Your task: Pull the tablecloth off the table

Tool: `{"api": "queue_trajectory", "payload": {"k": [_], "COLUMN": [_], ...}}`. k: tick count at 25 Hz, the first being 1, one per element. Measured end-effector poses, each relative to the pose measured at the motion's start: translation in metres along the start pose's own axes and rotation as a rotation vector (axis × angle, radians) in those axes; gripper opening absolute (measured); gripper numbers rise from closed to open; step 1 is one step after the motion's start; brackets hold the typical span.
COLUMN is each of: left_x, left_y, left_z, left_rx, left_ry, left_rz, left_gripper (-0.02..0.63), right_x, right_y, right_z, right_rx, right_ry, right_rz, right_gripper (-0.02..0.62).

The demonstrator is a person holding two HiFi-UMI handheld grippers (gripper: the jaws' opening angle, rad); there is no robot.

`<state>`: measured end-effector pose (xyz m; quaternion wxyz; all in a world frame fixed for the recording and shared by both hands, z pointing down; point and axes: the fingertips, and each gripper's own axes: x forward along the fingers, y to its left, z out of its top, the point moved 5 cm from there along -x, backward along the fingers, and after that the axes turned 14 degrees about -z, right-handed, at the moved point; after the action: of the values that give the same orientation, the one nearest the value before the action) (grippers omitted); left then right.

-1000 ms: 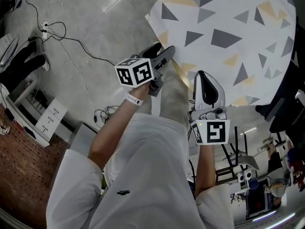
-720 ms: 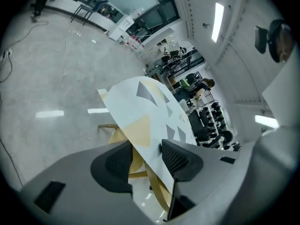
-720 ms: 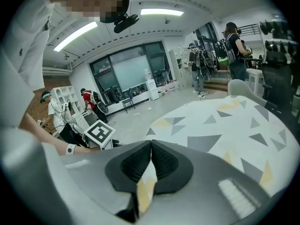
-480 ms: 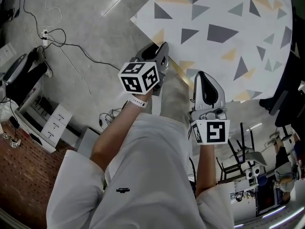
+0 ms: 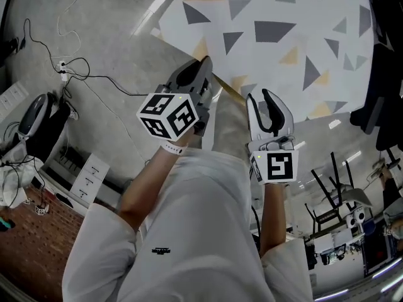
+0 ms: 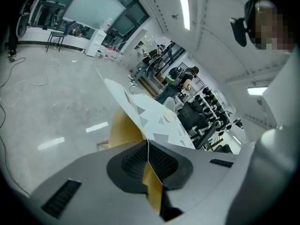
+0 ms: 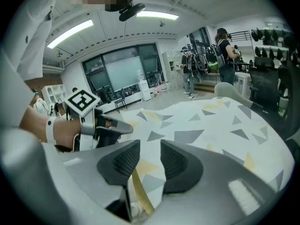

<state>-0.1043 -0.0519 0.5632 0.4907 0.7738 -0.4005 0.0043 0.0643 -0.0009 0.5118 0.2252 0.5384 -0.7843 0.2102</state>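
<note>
A white tablecloth (image 5: 277, 36) printed with grey and yellow triangles covers the round table at the top right of the head view. My left gripper (image 5: 203, 67) is at the cloth's near left edge. In the left gripper view its jaws (image 6: 147, 159) are shut on that edge, and the tablecloth (image 6: 157, 121) runs taut away from the pads over the table's wooden rim (image 6: 123, 131). My right gripper (image 5: 268, 103) sits at the near edge further right. Its jaws (image 7: 145, 162) are opening: the pads stand apart, with the tablecloth (image 7: 197, 135) edge lying loose between them.
Cables (image 5: 88, 68) trail over the grey floor at left, beside a low drawer unit (image 5: 75, 178). A dark chair (image 5: 381, 74) stands at the table's right, with folding chairs (image 5: 334, 197) below it. People stand in the background (image 7: 225, 50).
The left gripper has closed on the cloth's edge and shifted slightly left. The right gripper's jaws, shut before, have parted. The table now sits higher in the head view.
</note>
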Motion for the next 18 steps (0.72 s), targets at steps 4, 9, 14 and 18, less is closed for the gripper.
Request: {"api": "queue_trajectory", "payload": {"k": [4, 9, 14, 18], "left_x": [-0.002, -0.003, -0.007, -0.015], "left_y": [-0.036, -0.080, -0.111, -0.118], "left_z": [0.019, 0.042, 0.066, 0.074], "left_rx": [-0.003, -0.012, -0.017, -0.014], "left_ry": [-0.043, -0.076, -0.080, -0.077], "left_rz": [-0.074, -0.165, -0.234, -0.263], "left_gripper": [0.008, 0.006, 0.006, 0.006], "right_x": [-0.003, -0.014, -0.020, -0.037], "right_y": [0.010, 0.010, -0.011, -0.027], "right_z": [-0.008, -0.027, -0.030, -0.008], "right_rx": [-0.038, -0.123, -0.176, -0.160], "right_ry": [0.038, 0.104, 0.080, -0.012], "right_rz": [0.021, -0.026, -0.198, -0.318], "right_gripper": [0.215, 0.258, 0.226, 0.051]}}
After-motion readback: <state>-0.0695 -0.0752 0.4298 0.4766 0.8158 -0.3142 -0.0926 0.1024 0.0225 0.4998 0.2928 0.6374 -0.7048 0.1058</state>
